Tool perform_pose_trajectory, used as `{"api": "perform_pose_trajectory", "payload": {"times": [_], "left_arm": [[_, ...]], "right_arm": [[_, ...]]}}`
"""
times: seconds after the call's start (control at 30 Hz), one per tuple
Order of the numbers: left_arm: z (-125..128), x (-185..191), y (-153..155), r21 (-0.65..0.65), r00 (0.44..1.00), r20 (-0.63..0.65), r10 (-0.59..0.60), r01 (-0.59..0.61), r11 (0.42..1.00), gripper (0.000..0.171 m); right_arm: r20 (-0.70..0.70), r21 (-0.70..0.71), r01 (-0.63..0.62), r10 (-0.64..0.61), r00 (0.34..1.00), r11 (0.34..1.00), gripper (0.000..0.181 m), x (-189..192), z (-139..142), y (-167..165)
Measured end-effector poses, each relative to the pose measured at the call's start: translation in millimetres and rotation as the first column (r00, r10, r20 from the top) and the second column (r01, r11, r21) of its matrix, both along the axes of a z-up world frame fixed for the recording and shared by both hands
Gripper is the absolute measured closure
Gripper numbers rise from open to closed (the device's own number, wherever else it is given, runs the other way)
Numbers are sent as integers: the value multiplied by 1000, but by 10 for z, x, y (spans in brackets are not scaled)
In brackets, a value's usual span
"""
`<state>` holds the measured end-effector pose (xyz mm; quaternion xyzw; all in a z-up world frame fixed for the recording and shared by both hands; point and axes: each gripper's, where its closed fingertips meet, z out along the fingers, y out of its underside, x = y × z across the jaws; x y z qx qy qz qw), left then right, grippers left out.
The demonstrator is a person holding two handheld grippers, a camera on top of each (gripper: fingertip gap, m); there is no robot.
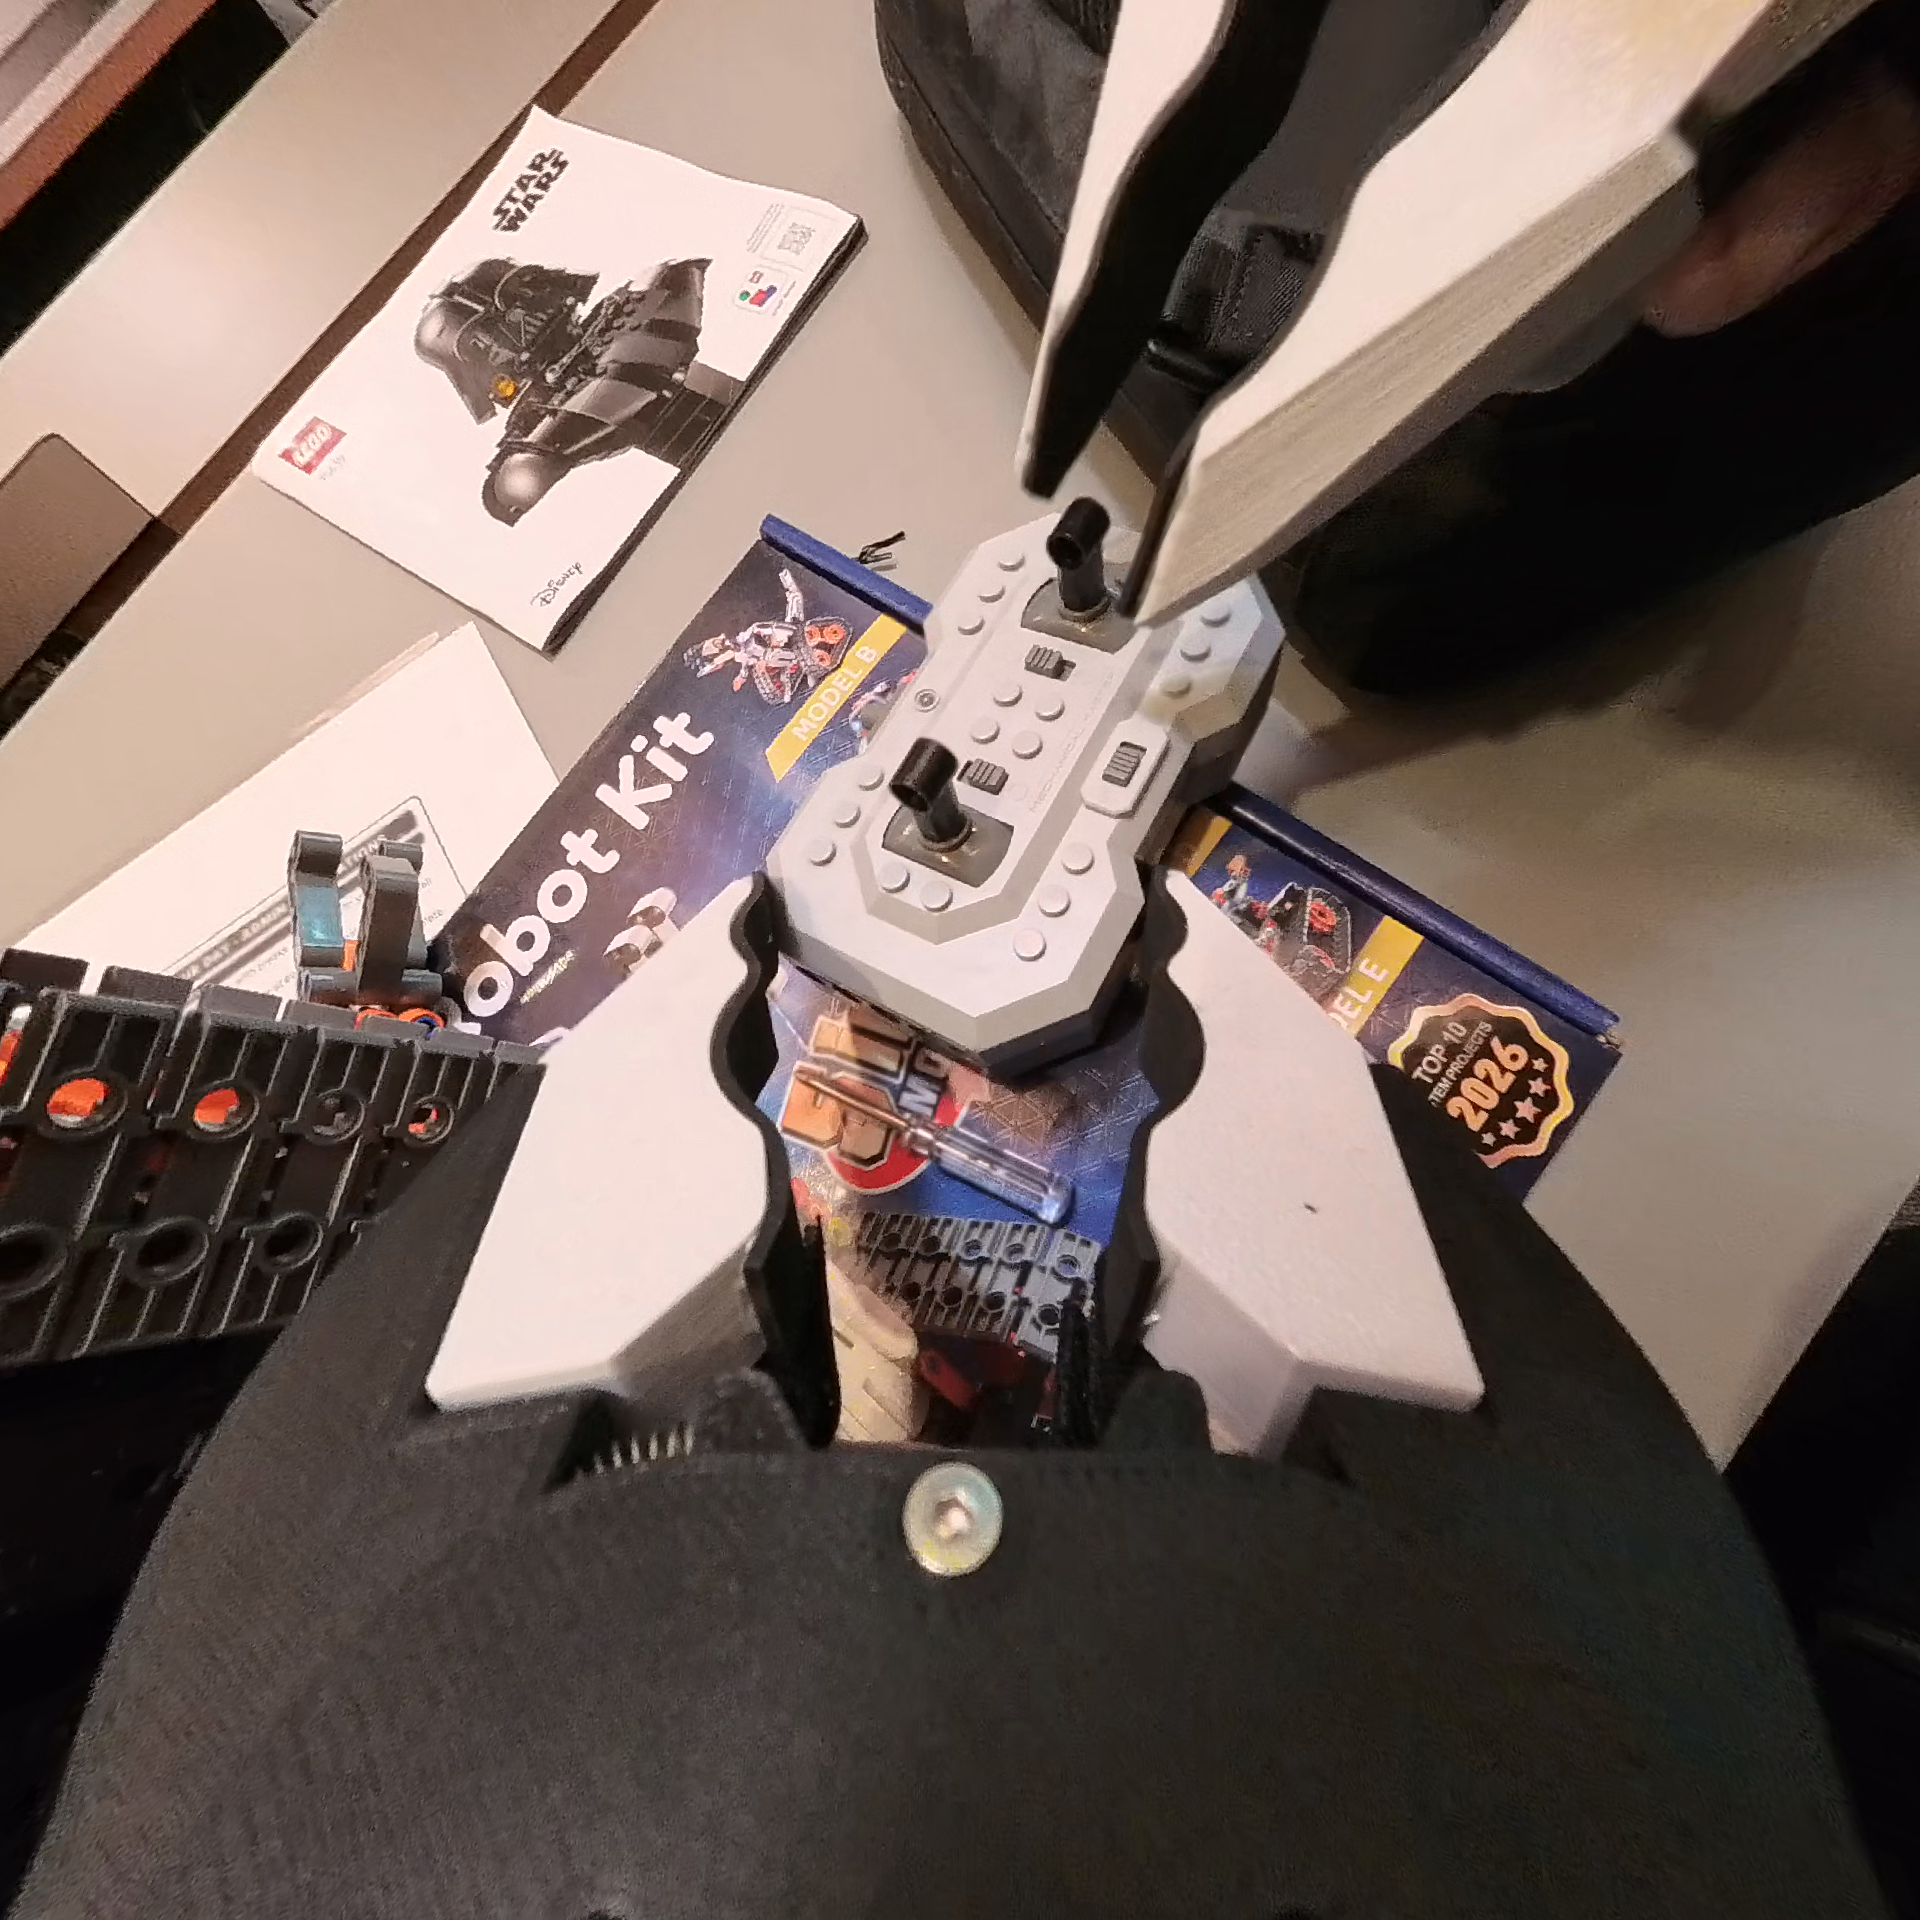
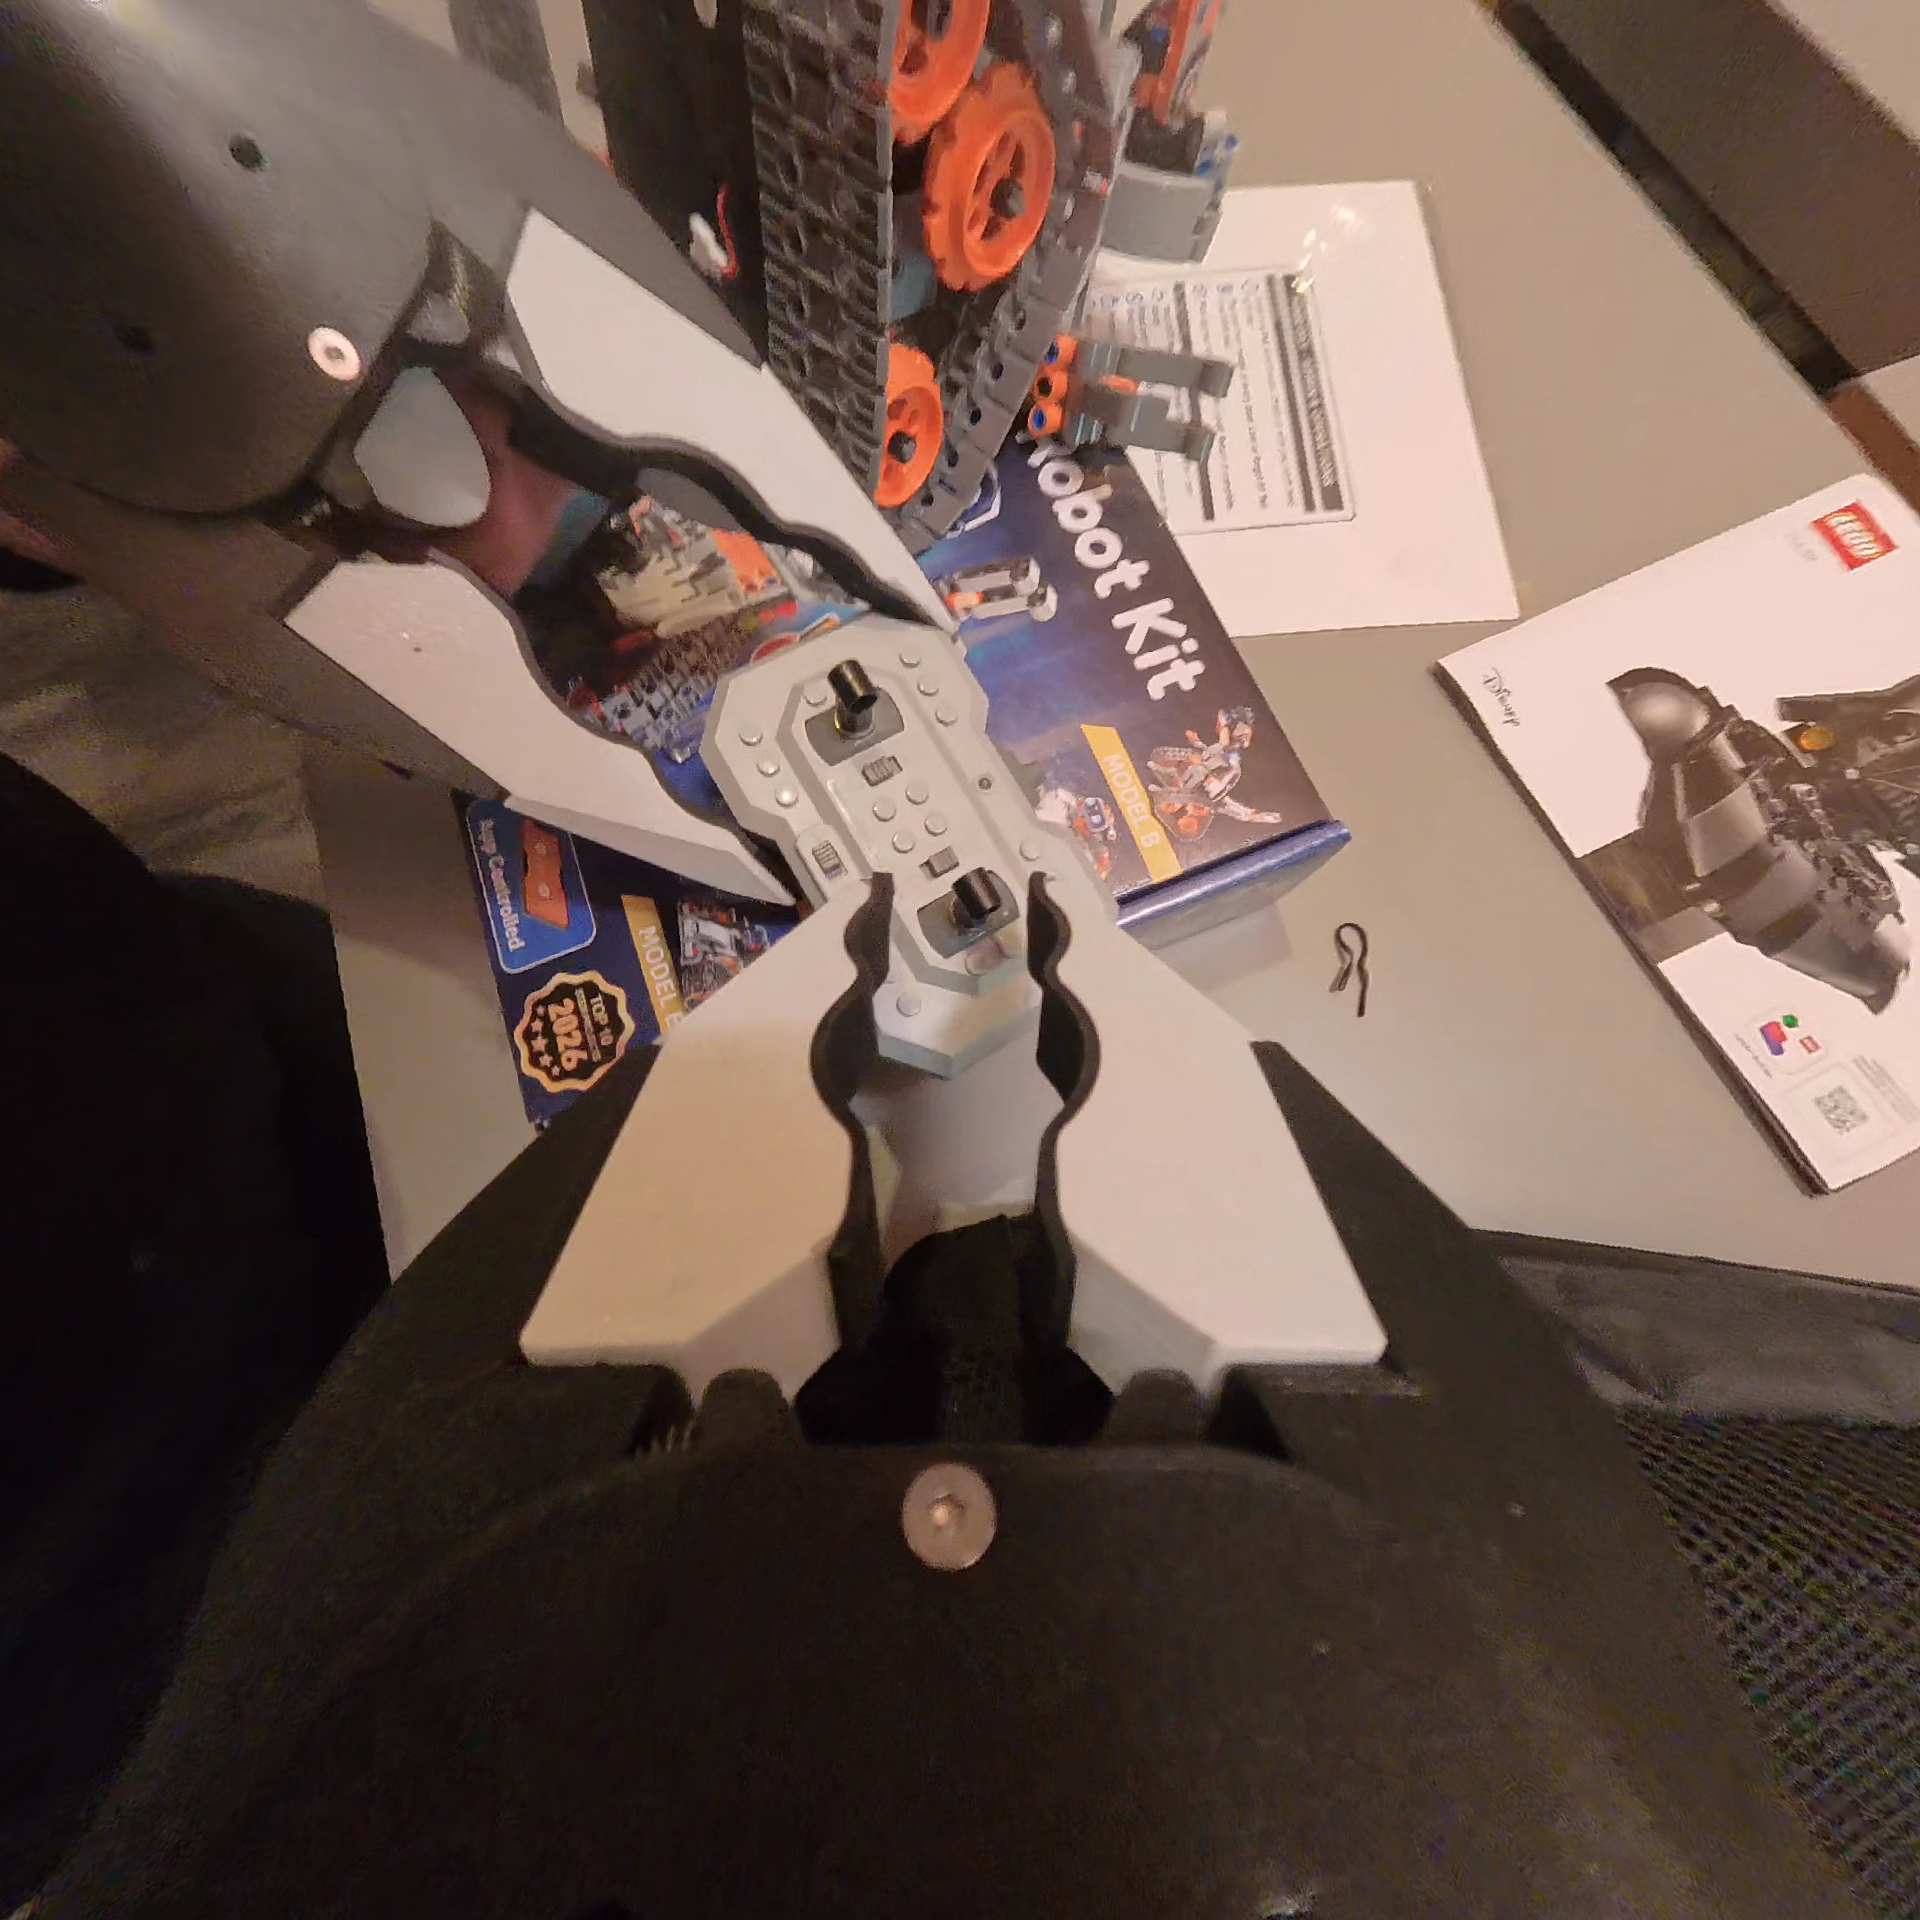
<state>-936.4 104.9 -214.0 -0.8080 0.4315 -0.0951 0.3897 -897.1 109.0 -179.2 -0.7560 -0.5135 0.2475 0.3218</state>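
A grey brick-studded remote controller (image 1: pixel 997 748) with two black joysticks sits over a blue printed kit box (image 1: pixel 623 810). My left gripper (image 1: pixel 961 899) is shut on the controller's near end, one finger on each side. It shows from the upper left in the right wrist view (image 2: pixel 842 748). My right gripper (image 2: pixel 958 883) is open, its fingertips straddling one joystick (image 2: pixel 975 896) with gaps on both sides. In the left wrist view it (image 1: pixel 1091 540) comes down from the upper right, one tip touching the controller top beside that joystick (image 1: pixel 1075 551). The other joystick (image 1: pixel 925 790) stands free.
A tracked brick model (image 2: pixel 935 208) with orange wheels stands on the box's far side, close to my left gripper. A black-and-white booklet (image 2: pixel 1714 831), a printed white sheet (image 2: pixel 1351 416) and a small black clip (image 2: pixel 1351 966) lie on the grey table (image 2: pixel 1507 156). A dark bag (image 1: pixel 1558 416) sits behind. The grippers' ends are close to 6 cm from one another. The small black clip (image 2: pixel 1351 966) is about equally far from each gripper, around 15 cm.
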Motion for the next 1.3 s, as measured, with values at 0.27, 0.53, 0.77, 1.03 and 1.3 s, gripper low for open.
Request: {"api": "perform_pose_trajectory", "payload": {"times": [0.27,0.53,0.77,1.03,1.3], "left_arm": [[-4,7,-35,11,1000,4,-16,15,1000,104],[159,-35,-86,8,995,91,-27,26,1000,101],[257,22,-29,56,994,50,-94,91,994,142],[218,77,-65,54,992,70,-102,99,994,166],[369,61,-22,29,974,224,-8,2,1000,167]], "right_arm": [[38,-11,-45,45,998,999,175,-21,-65,-4],[34,21,-62,61,998,998,176,-32,-82,-60],[23,26,-90,89,996,996,176,-44,-79,-118],[-43,-16,-53,53,998,998,174,-27,-48,-98],[-233,-221,174,-225,946,960,127,127,173,91]]}}
